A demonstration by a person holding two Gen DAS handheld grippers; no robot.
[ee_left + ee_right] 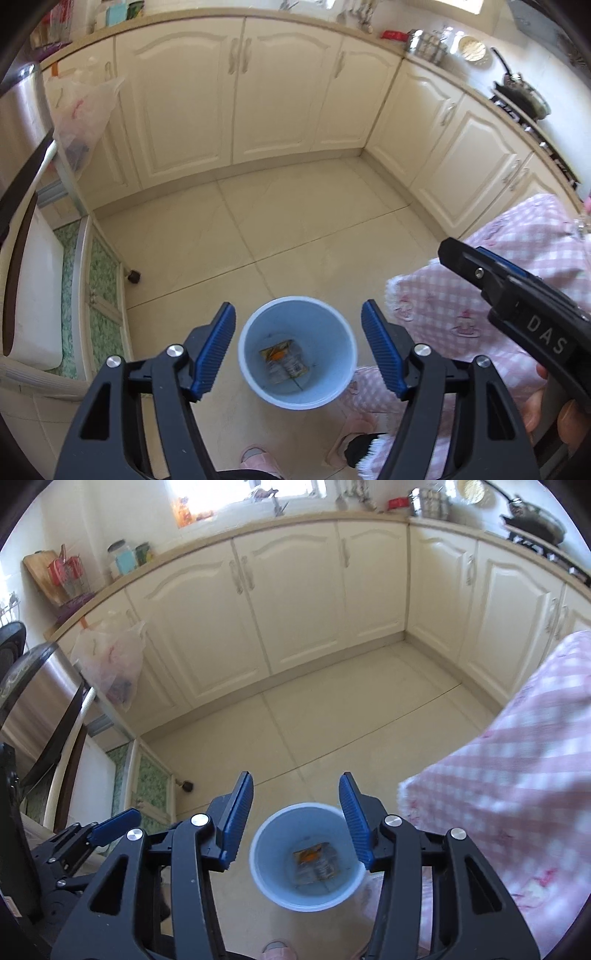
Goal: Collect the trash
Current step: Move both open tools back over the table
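A light blue bin (297, 350) stands on the tiled floor, with a crumpled wrapper (283, 361) at its bottom. My left gripper (298, 325) is open and empty, held high above the bin with the bin seen between its fingers. My right gripper (296, 800) is also open and empty above the bin (307, 854), where the wrapper (316, 864) shows inside. The right gripper's body shows at the right of the left wrist view (517, 295). The left gripper's body shows at the lower left of the right wrist view (92, 834).
Cream cabinets (236, 92) run along the far wall and right side. A plastic bag (83, 114) hangs at the left. A steel bin (40, 694) and a green-patterned cupboard (103, 295) are at the left. My pink checked clothing (480, 306) and slippers (258, 461) are beside the bin.
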